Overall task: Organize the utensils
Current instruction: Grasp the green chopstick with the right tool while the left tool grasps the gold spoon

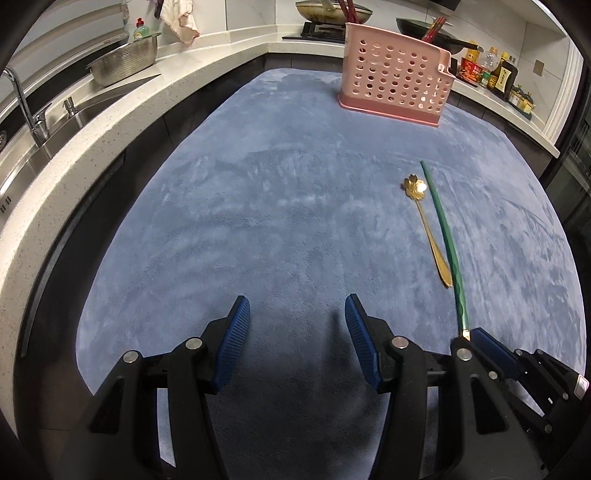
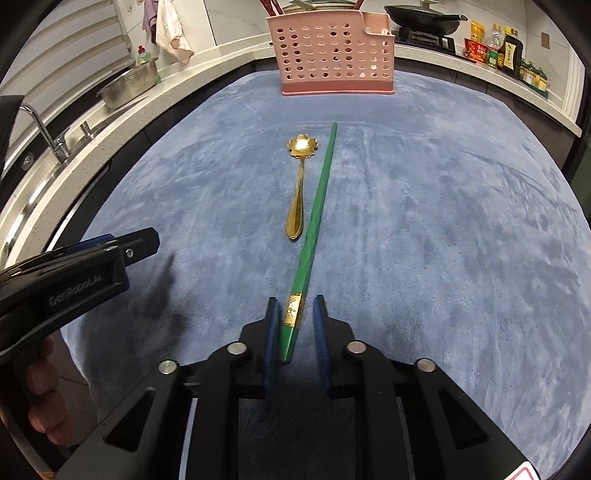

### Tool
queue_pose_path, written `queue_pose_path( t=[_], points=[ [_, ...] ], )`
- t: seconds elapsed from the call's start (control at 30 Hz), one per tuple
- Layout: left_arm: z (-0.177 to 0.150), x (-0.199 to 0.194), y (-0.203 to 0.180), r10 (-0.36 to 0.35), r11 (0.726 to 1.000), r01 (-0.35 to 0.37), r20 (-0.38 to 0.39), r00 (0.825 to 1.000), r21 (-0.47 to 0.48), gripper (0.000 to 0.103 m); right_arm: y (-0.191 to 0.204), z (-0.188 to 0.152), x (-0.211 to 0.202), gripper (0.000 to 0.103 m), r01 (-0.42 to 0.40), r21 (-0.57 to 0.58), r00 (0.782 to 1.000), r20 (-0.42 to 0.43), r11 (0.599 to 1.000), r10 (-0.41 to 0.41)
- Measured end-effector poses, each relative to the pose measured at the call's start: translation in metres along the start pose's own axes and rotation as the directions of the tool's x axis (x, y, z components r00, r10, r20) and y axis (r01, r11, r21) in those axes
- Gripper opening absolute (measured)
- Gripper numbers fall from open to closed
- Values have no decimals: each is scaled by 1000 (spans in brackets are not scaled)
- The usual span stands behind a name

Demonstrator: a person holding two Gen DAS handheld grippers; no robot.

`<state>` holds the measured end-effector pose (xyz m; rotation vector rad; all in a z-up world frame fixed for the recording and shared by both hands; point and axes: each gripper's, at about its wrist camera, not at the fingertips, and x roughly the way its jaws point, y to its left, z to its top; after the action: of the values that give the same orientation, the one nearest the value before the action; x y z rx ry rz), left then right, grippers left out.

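Note:
A long green chopstick (image 2: 320, 192) with a gold band lies on the blue cloth (image 2: 443, 221), pointing toward the pink perforated utensil holder (image 2: 332, 55). Its near end sits between the jaws of my right gripper (image 2: 295, 300), which stand narrowly apart; cloth shows between the chopstick and the right pad. A gold spoon (image 2: 298, 192) with a flower-shaped bowl lies just left of the chopstick. My left gripper (image 1: 295, 301) hovers open over bare cloth with nothing in it. In the left wrist view the chopstick (image 1: 443, 225), the spoon (image 1: 428, 225), the holder (image 1: 395, 81) and the right gripper (image 1: 476, 334) appear to the right.
A white countertop (image 1: 110, 122) with a sink, a tap (image 1: 22, 96) and a metal colander (image 1: 122, 62) runs along the left. Pans on a stove (image 2: 424, 18) and bottles (image 2: 509, 51) stand behind and right of the holder. A hand (image 2: 40, 387) holds the left gripper (image 2: 140, 243).

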<state>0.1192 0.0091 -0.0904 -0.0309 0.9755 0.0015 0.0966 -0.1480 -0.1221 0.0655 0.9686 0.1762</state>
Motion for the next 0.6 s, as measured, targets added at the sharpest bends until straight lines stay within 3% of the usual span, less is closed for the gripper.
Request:
queue_pose_path(
  t=[0.5, 0.6],
  points=[
    [-3, 6, -9, -10, 1000, 10, -23, 1000, 16, 51, -5, -1, -1, 8, 19, -4, 1000, 3, 1000, -19],
    [-3, 7, -10, -13, 1000, 13, -24, 1000, 14, 57, -11, -2, -2, 7, 32, 13, 999, 8, 999, -32]
  ],
)
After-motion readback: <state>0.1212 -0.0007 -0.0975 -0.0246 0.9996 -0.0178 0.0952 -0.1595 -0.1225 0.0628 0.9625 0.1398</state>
